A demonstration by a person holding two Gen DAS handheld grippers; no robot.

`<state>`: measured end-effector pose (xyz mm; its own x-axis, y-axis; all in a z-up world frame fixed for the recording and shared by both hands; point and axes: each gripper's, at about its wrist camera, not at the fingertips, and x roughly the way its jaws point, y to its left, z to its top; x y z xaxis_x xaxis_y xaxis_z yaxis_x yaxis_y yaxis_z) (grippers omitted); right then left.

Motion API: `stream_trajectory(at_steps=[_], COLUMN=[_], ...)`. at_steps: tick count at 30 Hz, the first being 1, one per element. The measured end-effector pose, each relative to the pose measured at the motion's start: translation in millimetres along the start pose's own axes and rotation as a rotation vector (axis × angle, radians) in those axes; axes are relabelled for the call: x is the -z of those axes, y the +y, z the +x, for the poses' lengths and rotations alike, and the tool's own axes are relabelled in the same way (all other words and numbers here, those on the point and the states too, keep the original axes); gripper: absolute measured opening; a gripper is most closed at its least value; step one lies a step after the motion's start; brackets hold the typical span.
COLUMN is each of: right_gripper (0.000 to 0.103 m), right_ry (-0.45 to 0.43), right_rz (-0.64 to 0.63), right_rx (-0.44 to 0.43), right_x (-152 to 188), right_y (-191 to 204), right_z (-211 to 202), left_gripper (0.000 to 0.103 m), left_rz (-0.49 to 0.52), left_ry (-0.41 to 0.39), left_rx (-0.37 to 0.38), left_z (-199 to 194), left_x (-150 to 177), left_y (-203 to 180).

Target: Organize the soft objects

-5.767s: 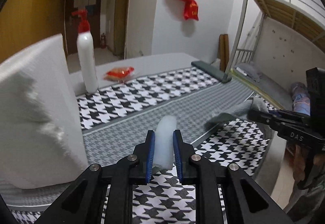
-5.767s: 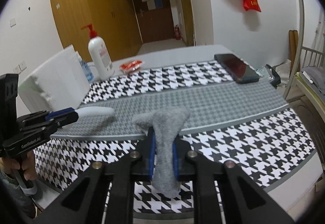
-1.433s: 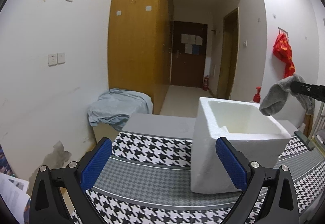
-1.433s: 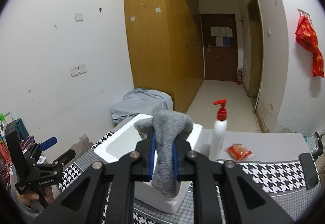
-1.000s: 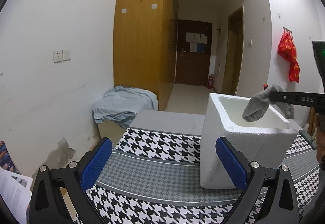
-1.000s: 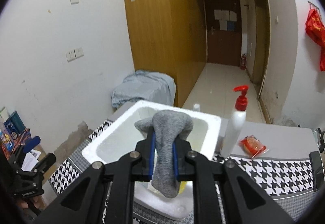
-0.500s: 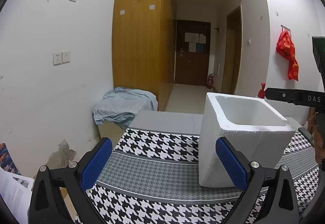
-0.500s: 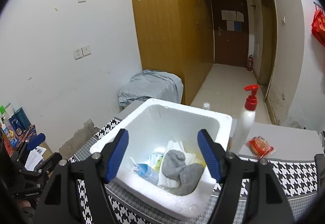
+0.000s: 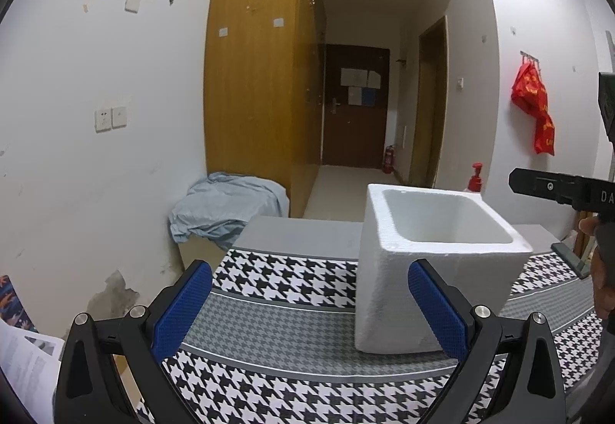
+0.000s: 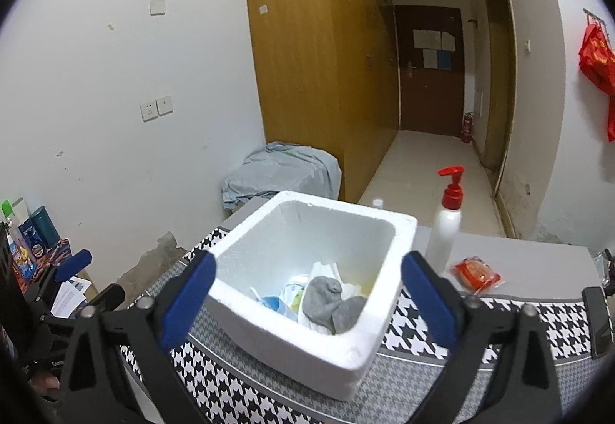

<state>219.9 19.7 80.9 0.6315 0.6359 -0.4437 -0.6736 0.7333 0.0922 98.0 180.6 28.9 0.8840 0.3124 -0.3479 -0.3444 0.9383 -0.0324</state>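
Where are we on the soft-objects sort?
Done: grey sock lies in the foam box on other items. In hand: nothing; right tongs are opening, empty, above the box, and left tongs are open and empty. Left: no loose soft items visible on the table.

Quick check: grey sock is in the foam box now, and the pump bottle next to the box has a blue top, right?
Not quite. The pump bottle has a red top, as the right wrist view shows. The rest holds: the grey sock lies in the foam box, and the bottle stands beside the box.

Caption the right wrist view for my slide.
Grey sock lies in the foam box; right tool opening, empty.
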Motion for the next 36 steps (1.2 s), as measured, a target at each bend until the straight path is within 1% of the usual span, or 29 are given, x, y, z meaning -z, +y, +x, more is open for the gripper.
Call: stream_trajectory(at_steps=[7,12,18,21,25,30,36], right_gripper=[0.103,0.103,0.103,0.103,0.103,0.103,0.103], right_ry=[-0.026,-0.045,-0.086,-0.119,-0.136,-0.196,-0.232], right_rz=[0.016,0.004,0.010,0.019,0.048,0.035,0.049], right_rx=[0.014,0.023,0.037,0.067,0.062,0.107,0.089], right_x=[8,17,29,37,46,58,70], right_y=[-8,-12,-19,-25,-34,-30,-26], right_z=[-26,-48,-79,-93,-107,-127,-144], left_gripper=[0.102,0.102,0.102,0.102,0.102,0.102,0.102], left_rz=[0.000,0.015,0.022,0.022,0.041,0.059,0.045], left_ry=[-0.014,-0.030,-0.028,-0.037,-0.069,-0.109,-0.149], left_rx=[0.049,0.081,0.137,0.158,0.159,0.141,0.141], left_z=[-15,-25,-37,-46,-60,-75,-89], left_x=[-4,-7,-10,-11,-13,-13,-8], left_y=[-20,-39,-63,-72,-84,-95,-99])
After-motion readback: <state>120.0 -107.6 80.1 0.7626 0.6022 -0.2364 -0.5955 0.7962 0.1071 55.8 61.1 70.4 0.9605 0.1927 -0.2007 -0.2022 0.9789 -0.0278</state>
